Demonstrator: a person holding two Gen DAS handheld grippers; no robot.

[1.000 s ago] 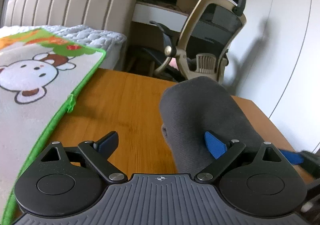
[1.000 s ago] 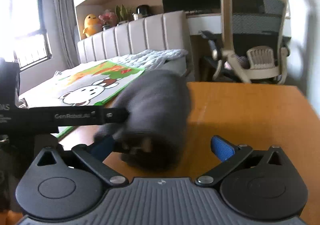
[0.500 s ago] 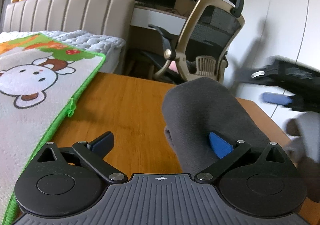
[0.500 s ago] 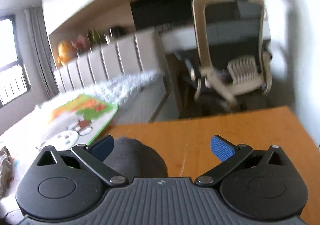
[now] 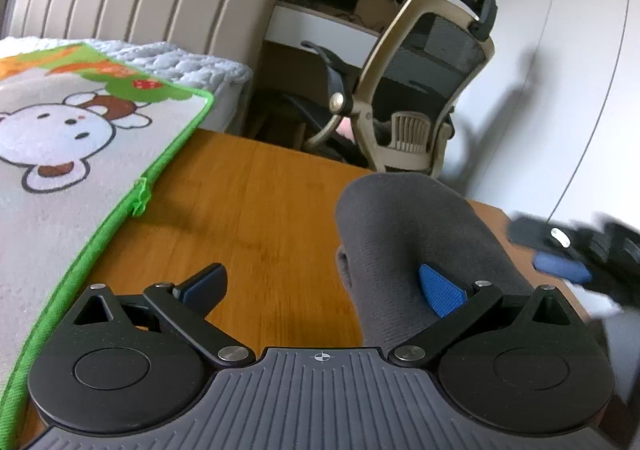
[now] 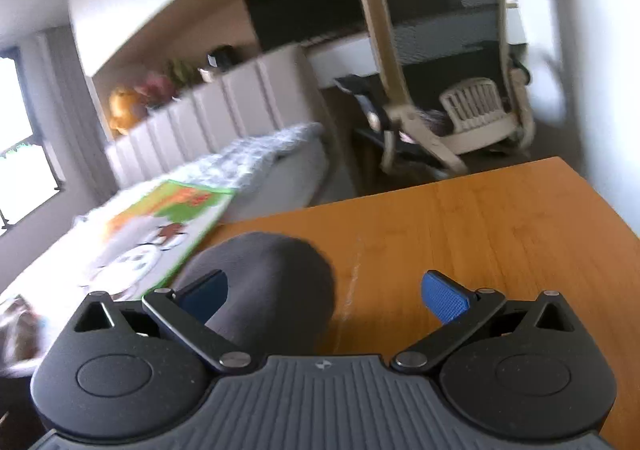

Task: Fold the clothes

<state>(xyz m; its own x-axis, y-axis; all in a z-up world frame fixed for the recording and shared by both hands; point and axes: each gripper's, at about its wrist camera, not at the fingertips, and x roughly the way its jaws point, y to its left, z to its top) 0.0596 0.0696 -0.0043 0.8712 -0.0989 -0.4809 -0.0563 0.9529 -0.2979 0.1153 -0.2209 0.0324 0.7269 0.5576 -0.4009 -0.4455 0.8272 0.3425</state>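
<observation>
Both tools are spread and grip nothing: left tool [image 5: 322, 286], right tool [image 6: 326, 292]. Just beyond them a grey garment [image 5: 412, 226] lies bundled on the desk [image 5: 256, 202], seemingly already folded, though blur hides its edges.

Matt grey knit garment [image 5: 416, 226], smooth glossy wooden table [image 5: 256, 210]

A dark grey garment [image 5: 416, 234], soft and finely ribbed, lies folded into a thick rounded bundle on the orange wooden surface [image 5: 248, 210]. Its far end forms a smooth curved hump; a lower layer shows along its left edge. In the right wrist view the garment [image 6: 272, 282] appears blurred.
</observation>
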